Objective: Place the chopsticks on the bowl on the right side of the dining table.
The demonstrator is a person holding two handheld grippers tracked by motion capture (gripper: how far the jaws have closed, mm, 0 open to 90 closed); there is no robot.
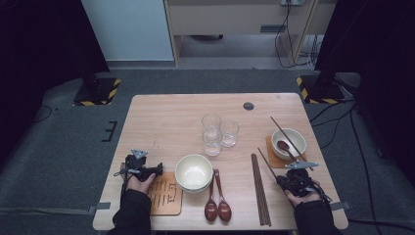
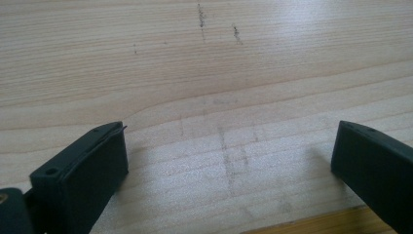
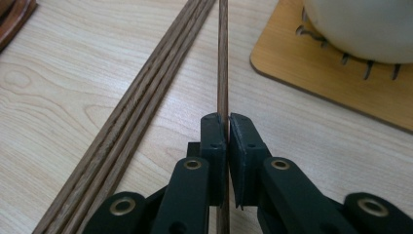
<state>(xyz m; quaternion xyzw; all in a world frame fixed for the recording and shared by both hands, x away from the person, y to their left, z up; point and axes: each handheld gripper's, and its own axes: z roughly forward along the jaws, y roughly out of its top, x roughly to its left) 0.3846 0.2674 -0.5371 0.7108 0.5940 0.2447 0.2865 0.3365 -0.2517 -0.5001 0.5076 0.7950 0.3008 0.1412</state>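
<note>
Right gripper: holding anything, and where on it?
Yes: the right gripper is shut on a single chopstick near its close end; the left gripper is open, empty.

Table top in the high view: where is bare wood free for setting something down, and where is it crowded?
Free: the far strip of the table beyond the three glasses, and the left side above the left gripper. Crowded: the near edge, with stacked bowls, two spoons, bundled chopsticks and the right gripper shut on a single chopstick.

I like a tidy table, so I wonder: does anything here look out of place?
One chopstick lies slanted across the bowl at the right, its partner is pinched in the right tool. The other chopsticks lie neatly together.
</note>
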